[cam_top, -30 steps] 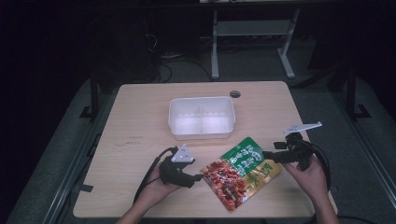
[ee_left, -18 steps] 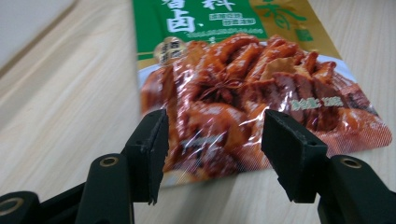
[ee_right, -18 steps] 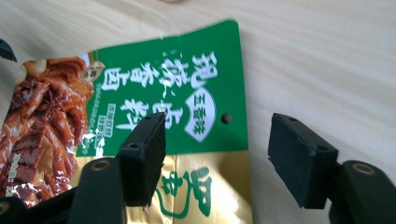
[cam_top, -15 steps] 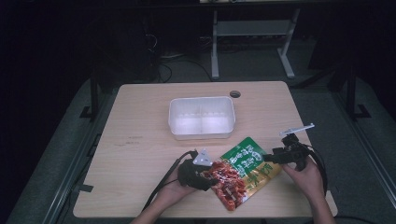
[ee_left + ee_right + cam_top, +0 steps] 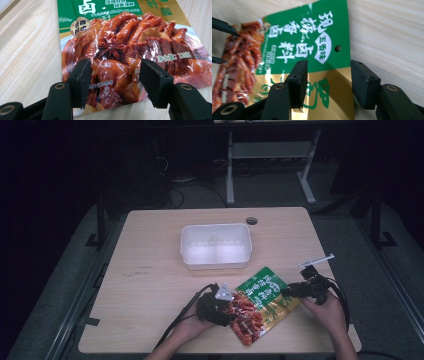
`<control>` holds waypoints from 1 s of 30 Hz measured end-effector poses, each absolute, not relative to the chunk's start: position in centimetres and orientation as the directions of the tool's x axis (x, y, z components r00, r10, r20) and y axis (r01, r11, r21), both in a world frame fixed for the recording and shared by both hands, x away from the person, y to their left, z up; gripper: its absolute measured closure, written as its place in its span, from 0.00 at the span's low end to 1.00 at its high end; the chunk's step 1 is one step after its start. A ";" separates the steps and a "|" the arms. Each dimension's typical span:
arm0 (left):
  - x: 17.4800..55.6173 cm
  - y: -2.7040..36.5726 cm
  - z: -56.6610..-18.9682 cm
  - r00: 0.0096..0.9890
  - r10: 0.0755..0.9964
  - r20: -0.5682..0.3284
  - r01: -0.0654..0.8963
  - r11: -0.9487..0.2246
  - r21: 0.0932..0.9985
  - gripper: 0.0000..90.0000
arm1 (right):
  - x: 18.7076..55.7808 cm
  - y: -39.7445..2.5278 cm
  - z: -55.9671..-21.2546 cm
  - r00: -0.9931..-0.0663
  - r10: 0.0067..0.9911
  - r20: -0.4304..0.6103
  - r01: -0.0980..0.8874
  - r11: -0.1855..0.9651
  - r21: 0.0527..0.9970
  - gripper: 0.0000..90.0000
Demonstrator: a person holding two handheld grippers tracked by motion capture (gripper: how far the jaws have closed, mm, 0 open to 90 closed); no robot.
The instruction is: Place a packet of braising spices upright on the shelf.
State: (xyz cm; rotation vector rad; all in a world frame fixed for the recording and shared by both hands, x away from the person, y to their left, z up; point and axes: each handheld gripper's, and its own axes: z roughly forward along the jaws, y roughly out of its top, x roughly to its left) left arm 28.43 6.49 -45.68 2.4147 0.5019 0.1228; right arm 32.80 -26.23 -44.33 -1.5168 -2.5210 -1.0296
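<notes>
A foil snack packet lies flat on the wooden table, with a red food picture at one end and green and gold at the other. My left gripper is at the packet's red end. In the left gripper view it stands open, its jaws spread just over the red picture on the packet. My right gripper is at the green and gold end. In the right gripper view it is also open, jaws either side of the gold edge of the packet.
A white two-compartment tub stands behind the packet near the table's middle. A cable hole sits by the far edge. Cables trail from both grippers toward the front edge. The left gripper's jaw tips show at the left of the right gripper view.
My left gripper has moved right across the table onto the packet's red end. The right gripper has edged in to the green and gold end. The packet has hardly shifted.
</notes>
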 end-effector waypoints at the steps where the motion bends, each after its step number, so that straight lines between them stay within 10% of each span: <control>1: 28.4 6.5 -45.7 0.922 0.385 -0.040 0.323 -0.709 0.627 0.47 | 32.8 -26.2 -44.3 -0.526 0.779 0.341 0.795 0.308 0.522 0.55; 30: 28.3 6.6 -45.8 0.919 0.392 -0.038 0.325 -0.698 0.638 0.46 | 32.5 -25.7 -45.0 -0.551 0.714 0.433 0.806 0.320 0.498 0.98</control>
